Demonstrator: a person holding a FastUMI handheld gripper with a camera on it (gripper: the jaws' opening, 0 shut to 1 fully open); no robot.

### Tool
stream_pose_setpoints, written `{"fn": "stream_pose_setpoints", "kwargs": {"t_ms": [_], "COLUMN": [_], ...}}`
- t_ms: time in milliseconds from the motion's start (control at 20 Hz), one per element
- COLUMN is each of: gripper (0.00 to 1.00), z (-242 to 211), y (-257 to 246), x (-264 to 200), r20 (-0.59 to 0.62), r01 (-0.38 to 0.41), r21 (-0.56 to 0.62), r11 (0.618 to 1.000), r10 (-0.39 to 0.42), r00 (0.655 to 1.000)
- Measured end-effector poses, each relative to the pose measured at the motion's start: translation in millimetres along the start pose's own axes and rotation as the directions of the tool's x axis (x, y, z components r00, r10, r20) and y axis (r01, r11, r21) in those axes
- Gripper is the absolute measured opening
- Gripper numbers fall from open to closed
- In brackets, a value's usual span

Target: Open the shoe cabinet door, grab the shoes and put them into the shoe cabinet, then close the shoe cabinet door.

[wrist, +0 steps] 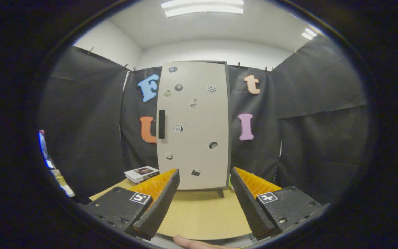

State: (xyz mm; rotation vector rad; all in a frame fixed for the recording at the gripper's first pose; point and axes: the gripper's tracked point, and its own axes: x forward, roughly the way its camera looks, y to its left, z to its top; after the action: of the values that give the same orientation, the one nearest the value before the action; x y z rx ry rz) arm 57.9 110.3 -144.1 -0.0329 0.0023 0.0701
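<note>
The shoe cabinet (193, 124) stands upright at the far side of the wooden table (199, 214), straight beyond my fingers. Its pale grey door is closed and carries several small stickers. A black vertical handle (161, 124) sits on the door's left edge at mid height. My gripper (204, 180) is open, well short of the cabinet, with nothing between its fingers. The fingertips frame the cabinet's bottom edge and its short dark foot (221, 193).
A small stack of books (141, 173) lies on the table to the left of the cabinet, just beyond my left finger. Black cloth walls close in on the left, back and right. Part of a hand (193, 243) shows below the fingers.
</note>
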Motion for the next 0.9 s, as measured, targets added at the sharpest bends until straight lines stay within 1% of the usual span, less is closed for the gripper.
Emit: {"fn": "stream_pose_setpoints", "kwargs": {"t_ms": [350,900], "gripper": [0.97,0.97], "z": [5,1], "y": [-7,-21], "x": [-7,2], "r20": [0.016,0.000], "r01": [0.011,0.043], "r21": [-0.020,0.015], "r11": [1.000,0.999], "r10": [-0.010,-0.043], "r00": [1.000,0.999]}}
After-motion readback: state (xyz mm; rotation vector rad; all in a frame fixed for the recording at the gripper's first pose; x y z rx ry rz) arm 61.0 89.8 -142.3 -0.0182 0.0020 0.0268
